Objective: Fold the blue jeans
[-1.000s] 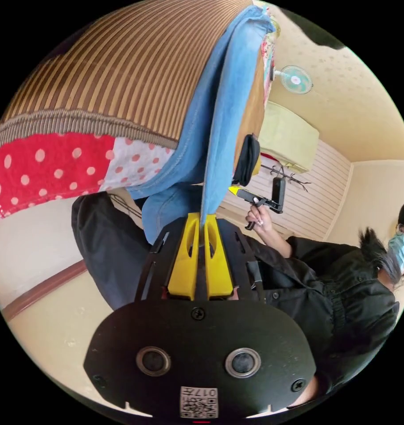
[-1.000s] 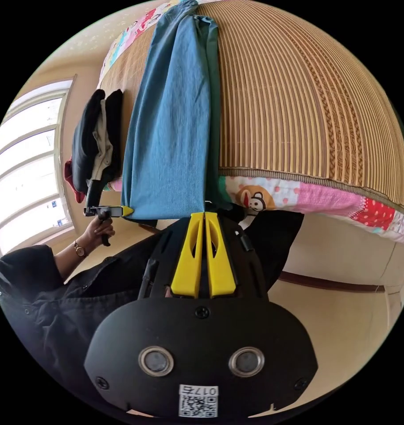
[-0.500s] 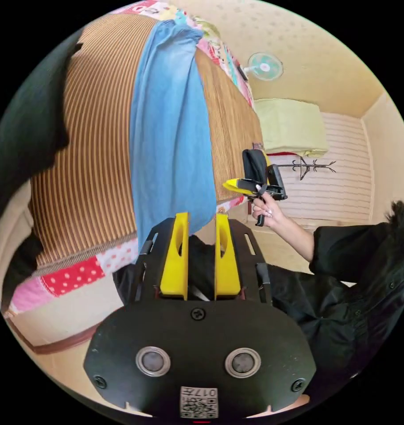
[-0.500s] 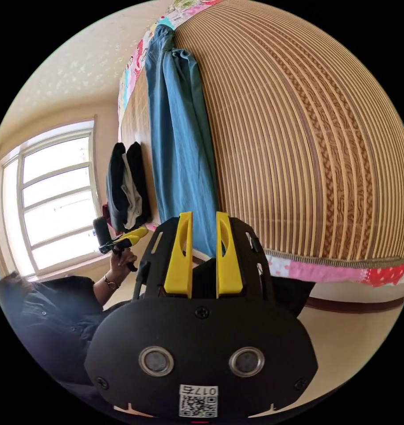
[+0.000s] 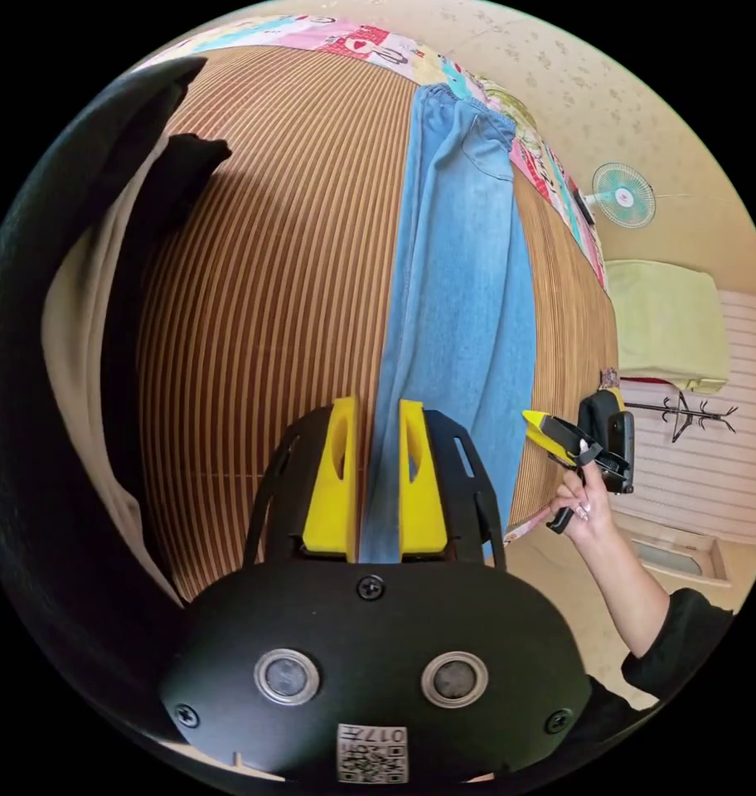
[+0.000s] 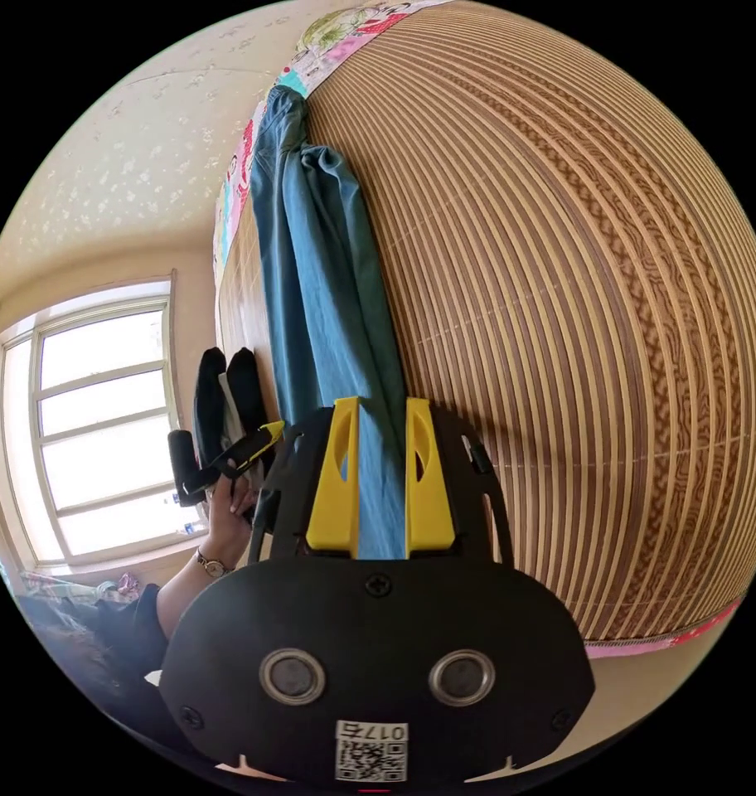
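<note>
Left gripper view: the blue jeans (image 5: pixel 465 315) are seen laid out lengthwise on a striped brown bamboo mat (image 5: pixel 270 274) that covers a bed with a patchwork quilt (image 5: pixel 370 41) at its far edge. The near end of the jeans is seen running between the yellow jaws of the left tongs (image 5: pixel 376 408); the jaws are held apart with a gap, and whether the cloth is touched by them cannot be told. To the left on the mat, dark and cream clothing (image 5: pixel 88 332) is seen piled. To the right, the right tongs (image 5: pixel 530 417) are seen held in a hand (image 5: pixel 579 504) just beside the right edge of the jeans, their jaws spread. A fan (image 5: pixel 622 194) is noted on the far wall.

Right gripper view: the blue jeans (image 6: pixel 328 282) are seen folded lengthwise and stretched from the far edge of the bamboo mat (image 6: pixel 577 315) toward the near edge. The near end is seen passing between the spread jaws of the right tongs (image 6: pixel 382 404). To the left, the left tongs (image 6: pixel 272 428) are seen held in a hand (image 6: pixel 233 506), with dark clothing (image 6: pixel 229 390) behind them; their jaw state cannot be told here. A window (image 6: pixel 96 431) is seen at far left.
</note>
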Motion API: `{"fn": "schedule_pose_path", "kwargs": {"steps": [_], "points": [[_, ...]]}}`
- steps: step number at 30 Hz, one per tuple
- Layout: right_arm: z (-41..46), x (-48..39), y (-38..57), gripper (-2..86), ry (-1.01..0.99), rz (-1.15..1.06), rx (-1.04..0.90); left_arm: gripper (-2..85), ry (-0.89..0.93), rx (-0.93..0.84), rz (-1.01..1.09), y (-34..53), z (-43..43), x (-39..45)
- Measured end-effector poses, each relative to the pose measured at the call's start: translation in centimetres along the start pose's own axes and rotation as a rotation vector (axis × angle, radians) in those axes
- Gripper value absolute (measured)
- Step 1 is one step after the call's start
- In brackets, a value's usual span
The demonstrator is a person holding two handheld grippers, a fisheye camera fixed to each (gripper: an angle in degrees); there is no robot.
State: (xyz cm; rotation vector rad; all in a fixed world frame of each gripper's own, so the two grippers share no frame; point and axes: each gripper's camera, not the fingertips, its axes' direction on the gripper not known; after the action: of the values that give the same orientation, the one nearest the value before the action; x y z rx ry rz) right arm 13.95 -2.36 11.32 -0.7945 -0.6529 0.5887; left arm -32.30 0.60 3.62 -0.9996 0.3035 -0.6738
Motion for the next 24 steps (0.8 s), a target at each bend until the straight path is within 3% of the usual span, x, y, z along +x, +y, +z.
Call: {"fn": "schedule_pose_path", "kwargs": {"steps": [3, 5, 13, 16, 24], "points": [[0.0, 0.2, 1.2, 10.6, -0.153, -0.048, -0.084, 9.1, 0.034, -0.021, 0.048, 1.4, 0.9, 1.3], [-0.1, 0.2, 2.2, 11.1, -0.127, -0.054, -0.077, 8.3, 0.121, -0.106, 0.095, 2.4, 2.6, 2.2], [1.0, 2.3, 2.0, 5.6, -0.185, -0.04, -0.169, 2.5, 0.184, -0.071, 0.008, 5.3, 3.4, 0.6], [0.0, 2.7, 3.2, 3.8, -0.341, -0.072, -0.179, 0.4, 0.303, -0.086, -0.035, 6.6, 3.2, -0.3], [-12.9, -1.8, 14.6, 2.2, -0.696, -0.342, -0.063, -0.6, 0.76, 0.006, 0.302, 16.8, -8.6, 5.8]]}}
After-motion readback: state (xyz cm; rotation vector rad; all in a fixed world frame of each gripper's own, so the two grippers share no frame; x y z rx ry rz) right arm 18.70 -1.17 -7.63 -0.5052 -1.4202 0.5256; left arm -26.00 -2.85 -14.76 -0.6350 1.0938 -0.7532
